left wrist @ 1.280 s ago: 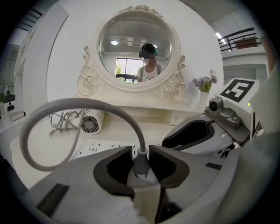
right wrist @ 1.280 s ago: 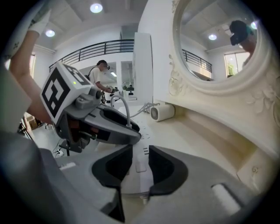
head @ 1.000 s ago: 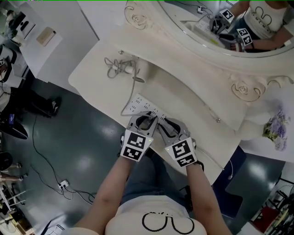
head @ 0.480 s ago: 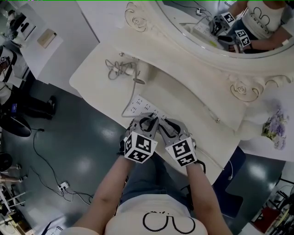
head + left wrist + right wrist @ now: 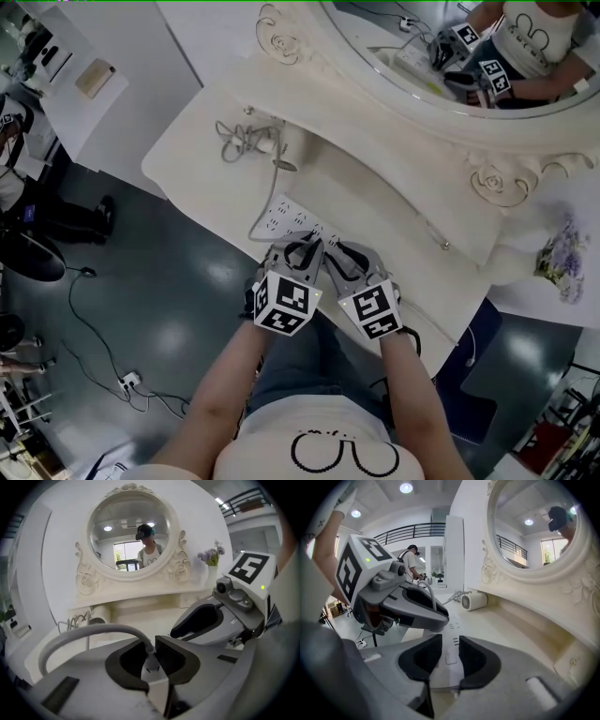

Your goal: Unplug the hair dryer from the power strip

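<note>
A white power strip (image 5: pixel 284 214) lies on the cream dressing table (image 5: pixel 187 150), and my two grippers meet at its near end. My left gripper (image 5: pixel 149 644) has the hair dryer's white plug (image 5: pixel 151 665) between its pads, which touch it while the jaws are closing. The plug's grey cord (image 5: pixel 84 632) arcs off to the left. My right gripper (image 5: pixel 447 641) rests its tips on top of the strip (image 5: pixel 451 665), jaws a little apart with nothing held between them. The white hair dryer (image 5: pixel 284 147) lies further back beside its coiled cord (image 5: pixel 234 139).
An oval mirror in a carved cream frame (image 5: pixel 487 178) rises behind the table. The table's front edge runs just under my grippers, with grey floor and a loose floor cable (image 5: pixel 94 328) to the left. Purple flowers (image 5: pixel 561 258) stand at the right.
My left gripper has rolled about its own axis, so its marker cube now sits turned. The right gripper and the power strip have not moved.
</note>
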`<action>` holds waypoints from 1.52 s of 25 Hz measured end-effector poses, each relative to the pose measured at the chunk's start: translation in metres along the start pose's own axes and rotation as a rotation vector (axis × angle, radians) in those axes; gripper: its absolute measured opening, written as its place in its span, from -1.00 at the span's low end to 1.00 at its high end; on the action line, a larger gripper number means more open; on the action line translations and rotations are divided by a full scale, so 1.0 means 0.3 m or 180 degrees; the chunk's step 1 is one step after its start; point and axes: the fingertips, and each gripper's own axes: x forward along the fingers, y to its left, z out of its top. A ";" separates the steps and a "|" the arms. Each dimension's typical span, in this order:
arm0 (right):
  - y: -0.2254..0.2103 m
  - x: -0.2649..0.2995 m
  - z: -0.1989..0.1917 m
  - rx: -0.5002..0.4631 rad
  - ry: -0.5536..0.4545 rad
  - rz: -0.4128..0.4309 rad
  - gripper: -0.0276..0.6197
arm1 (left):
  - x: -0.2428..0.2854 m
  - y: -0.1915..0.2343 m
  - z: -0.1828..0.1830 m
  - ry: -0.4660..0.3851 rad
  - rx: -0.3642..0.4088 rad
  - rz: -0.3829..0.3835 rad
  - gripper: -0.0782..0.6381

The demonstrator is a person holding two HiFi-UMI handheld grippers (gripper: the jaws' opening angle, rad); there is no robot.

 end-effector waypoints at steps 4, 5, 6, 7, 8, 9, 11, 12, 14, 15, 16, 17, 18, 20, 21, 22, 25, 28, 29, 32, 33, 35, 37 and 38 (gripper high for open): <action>0.005 -0.001 -0.001 -0.0017 0.0007 -0.0011 -0.58 | -0.013 0.014 0.007 -0.0153 -0.0704 -0.0177 -0.62; 0.006 -0.001 -0.001 -0.0018 0.0011 -0.0021 -0.58 | -0.017 0.020 0.013 -0.0203 -0.0923 -0.0207 -0.62; 0.007 0.001 -0.001 -0.0015 0.0017 -0.0028 -0.58 | -0.018 0.023 0.015 -0.0217 -0.1003 -0.0203 -0.62; 0.007 0.002 -0.001 -0.0008 0.0025 -0.0029 -0.58 | -0.018 0.023 0.012 -0.0193 -0.0930 -0.0167 -0.62; 0.007 0.003 -0.002 -0.0001 0.0034 -0.0029 -0.58 | -0.017 0.020 0.006 -0.0145 -0.0743 -0.0117 -0.62; 0.007 0.004 -0.003 0.0005 0.0043 -0.0032 -0.58 | -0.016 0.014 0.001 -0.0093 -0.0501 -0.0075 -0.63; 0.005 0.003 -0.002 0.0016 0.0052 -0.0053 -0.58 | -0.015 -0.002 0.000 -0.0028 -0.0057 -0.0058 -0.63; 0.004 0.002 -0.002 0.0017 0.0054 -0.0063 -0.58 | -0.016 -0.007 0.001 -0.0020 0.0057 -0.0076 -0.63; 0.006 0.002 0.000 0.0009 0.0057 -0.0072 -0.58 | -0.020 -0.002 0.002 -0.0063 -0.0119 -0.0180 -0.64; 0.007 0.004 0.000 0.0008 0.0060 -0.0074 -0.58 | -0.024 0.007 0.006 -0.0119 -0.0391 -0.0259 -0.64; 0.008 0.005 0.000 0.0013 0.0062 -0.0075 -0.58 | -0.027 0.015 0.014 -0.0182 -0.0687 -0.0327 -0.63; 0.010 0.006 0.000 0.0019 0.0061 -0.0077 -0.58 | -0.030 0.022 0.022 -0.0227 -0.0912 -0.0357 -0.63; 0.010 0.006 0.000 0.0023 0.0059 -0.0078 -0.58 | -0.032 0.026 0.026 -0.0239 -0.1021 -0.0350 -0.63; 0.008 0.004 -0.001 0.0022 0.0057 -0.0077 -0.58 | -0.030 0.025 0.024 -0.0184 -0.0921 -0.0271 -0.63; 0.007 0.004 -0.002 0.0019 0.0058 -0.0076 -0.59 | -0.029 0.020 0.018 -0.0135 -0.0750 -0.0215 -0.64; 0.007 0.003 -0.002 0.0018 0.0058 -0.0075 -0.58 | -0.028 0.014 0.012 -0.0086 -0.0533 -0.0159 -0.64; 0.008 0.005 0.002 0.0023 0.0047 -0.0076 -0.58 | -0.030 -0.002 0.008 -0.0016 0.0015 -0.0088 -0.64; 0.008 0.004 0.002 0.0023 0.0044 -0.0096 -0.58 | -0.031 0.018 0.021 -0.0133 -0.0665 -0.0260 -0.64; 0.007 0.005 0.002 0.0025 0.0045 -0.0105 -0.58 | -0.034 0.033 0.031 -0.0212 -0.1089 -0.0320 -0.64; 0.006 0.007 0.002 0.0028 0.0046 -0.0107 -0.59 | -0.048 0.053 0.051 -0.0325 -0.1418 -0.0312 -0.64; 0.005 0.007 0.001 0.0026 0.0048 -0.0106 -0.59 | -0.059 0.049 0.072 -0.0375 -0.1203 -0.0295 -0.64; -0.001 0.006 0.001 0.0027 0.0053 -0.0113 -0.58 | -0.083 0.053 0.149 -0.0547 -0.0821 -0.0278 -0.64; 0.000 0.008 0.001 0.0041 0.0072 -0.0125 -0.59 | -0.089 0.078 0.194 -0.0593 -0.0550 -0.0217 -0.64; 0.004 0.009 0.001 0.0050 0.0084 -0.0127 -0.59 | -0.091 0.088 0.199 -0.0581 -0.0498 -0.0204 -0.64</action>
